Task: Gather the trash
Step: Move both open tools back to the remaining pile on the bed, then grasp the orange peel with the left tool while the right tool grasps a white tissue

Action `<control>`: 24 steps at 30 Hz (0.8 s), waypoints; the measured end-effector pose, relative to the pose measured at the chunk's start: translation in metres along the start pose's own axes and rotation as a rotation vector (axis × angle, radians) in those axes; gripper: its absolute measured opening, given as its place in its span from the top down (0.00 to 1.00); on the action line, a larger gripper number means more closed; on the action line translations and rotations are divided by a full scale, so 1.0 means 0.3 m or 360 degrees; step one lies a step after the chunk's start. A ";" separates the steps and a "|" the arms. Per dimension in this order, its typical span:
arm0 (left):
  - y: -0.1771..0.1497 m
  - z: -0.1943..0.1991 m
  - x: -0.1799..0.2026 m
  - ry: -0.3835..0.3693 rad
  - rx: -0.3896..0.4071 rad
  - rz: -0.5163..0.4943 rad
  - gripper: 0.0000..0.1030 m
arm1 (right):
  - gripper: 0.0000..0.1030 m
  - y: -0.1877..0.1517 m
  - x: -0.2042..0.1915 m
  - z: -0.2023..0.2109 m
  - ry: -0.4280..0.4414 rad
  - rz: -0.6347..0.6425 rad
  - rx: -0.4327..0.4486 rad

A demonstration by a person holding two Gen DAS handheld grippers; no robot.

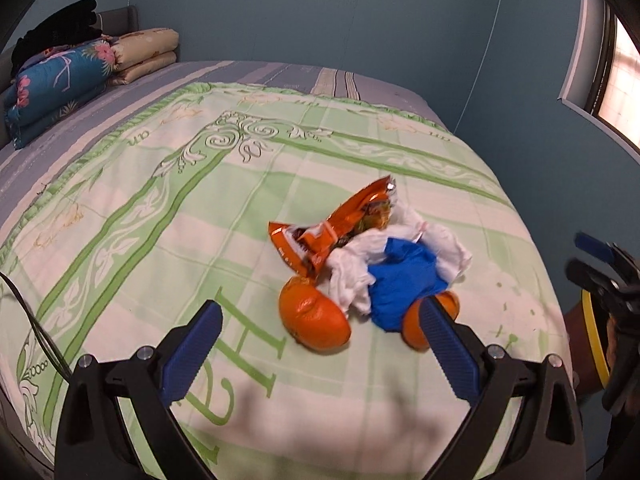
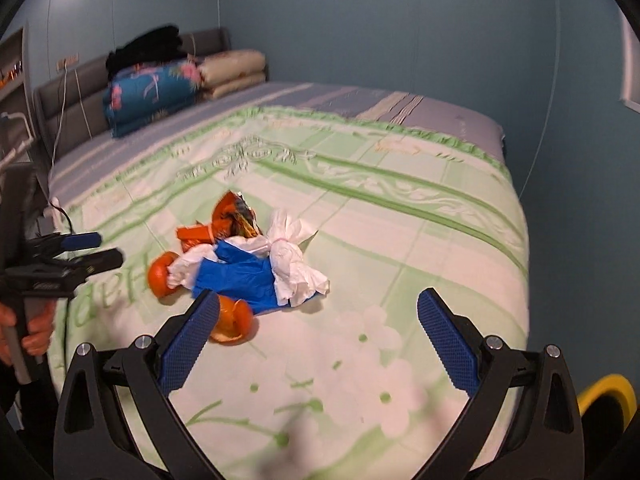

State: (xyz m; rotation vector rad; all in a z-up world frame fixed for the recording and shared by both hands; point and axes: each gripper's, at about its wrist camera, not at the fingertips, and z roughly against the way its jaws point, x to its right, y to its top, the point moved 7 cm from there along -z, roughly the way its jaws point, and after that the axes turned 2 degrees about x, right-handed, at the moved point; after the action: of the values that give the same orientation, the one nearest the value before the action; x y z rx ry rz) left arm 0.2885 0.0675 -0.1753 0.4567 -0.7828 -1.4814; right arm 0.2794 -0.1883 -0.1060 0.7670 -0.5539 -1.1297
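A pile of trash lies on the green patterned bedspread (image 1: pixel 160 208): an orange snack wrapper (image 1: pixel 320 236), crumpled white tissue (image 1: pixel 352 276), a blue glove (image 1: pixel 404 284) and two pieces of orange peel (image 1: pixel 314 318) (image 1: pixel 416 330). My left gripper (image 1: pixel 320 316) is open and empty, just short of the pile. My right gripper (image 2: pixel 318 304) is open and empty, near the pile's front edge; there I see the wrapper (image 2: pixel 228 220), tissue (image 2: pixel 292 264), glove (image 2: pixel 236 276) and peel (image 2: pixel 232 320) (image 2: pixel 160 274). Each gripper shows in the other's view at the frame edge.
Folded quilts and pillows (image 1: pixel 60 76) are stacked at the head of the bed by the headboard. A yellow-rimmed bin (image 2: pixel 608 396) stands on the floor beside the bed's near right corner. Blue walls surround the bed. A cable (image 1: pixel 40 332) lies at the left edge.
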 end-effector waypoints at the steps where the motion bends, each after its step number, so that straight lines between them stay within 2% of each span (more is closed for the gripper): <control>1: -0.012 -0.016 -0.007 -0.0007 -0.0018 0.0001 0.08 | 0.08 0.000 0.000 -0.027 0.0004 0.0013 -0.0020; 3: -0.028 -0.048 -0.016 -0.0011 -0.0044 0.0007 0.08 | 0.08 0.002 -0.001 -0.102 0.0009 0.0031 -0.0090; 6: -0.049 -0.094 -0.024 -0.0033 -0.0092 0.0023 0.08 | 0.08 0.022 -0.011 -0.218 0.0088 -0.0019 -0.0195; 14: -0.065 -0.179 -0.024 -0.0048 -0.0158 0.0020 0.08 | 0.08 0.059 -0.040 -0.421 0.0083 0.0022 -0.0363; 18: -0.064 -0.205 -0.026 -0.0065 -0.0174 0.0030 0.08 | 0.08 0.052 -0.023 -0.502 0.0066 -0.0010 -0.0459; 24: -0.059 -0.237 -0.040 -0.0080 -0.0188 0.0038 0.08 | 0.08 0.036 -0.014 -0.546 0.0059 0.0010 -0.0526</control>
State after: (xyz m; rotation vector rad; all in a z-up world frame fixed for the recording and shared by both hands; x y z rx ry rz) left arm 0.3274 0.0646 -0.2386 0.3214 -0.7335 -1.5126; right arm 0.4045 -0.1398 -0.2005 0.4982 -0.3260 -1.1627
